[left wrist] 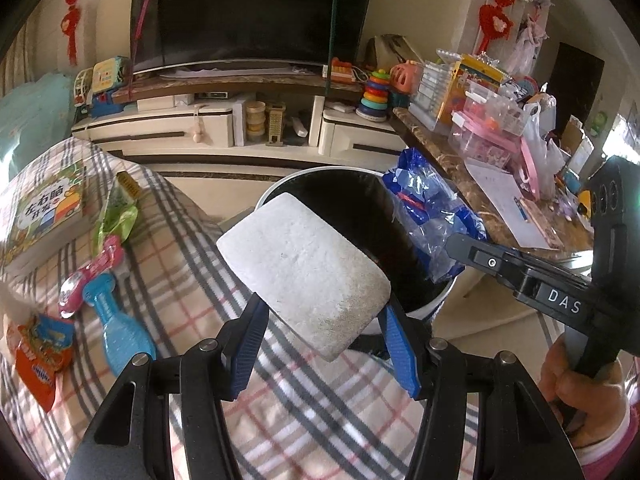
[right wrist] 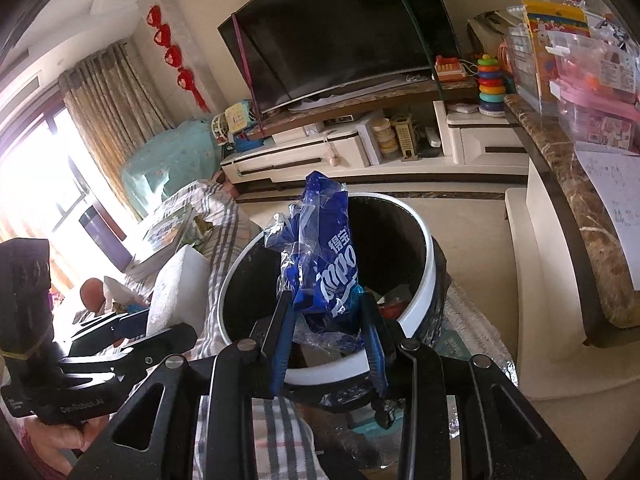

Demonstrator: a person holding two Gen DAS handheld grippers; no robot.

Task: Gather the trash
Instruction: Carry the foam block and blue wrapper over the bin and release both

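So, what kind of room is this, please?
Most likely a family living room. A large television stands on a low media cabinet, children's toys such as a ring stacker sit on it, and a plaid-covered seat is beside the trash bin.

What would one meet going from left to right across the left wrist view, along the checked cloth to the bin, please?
Orange snack packet → blue toy comb → white foam block in the left gripper → blue plastic wrapper → right gripper.

A home living room: television (left wrist: 256,12) on a low cabinet (left wrist: 240,128), toys, plaid-covered sofa (left wrist: 192,240).
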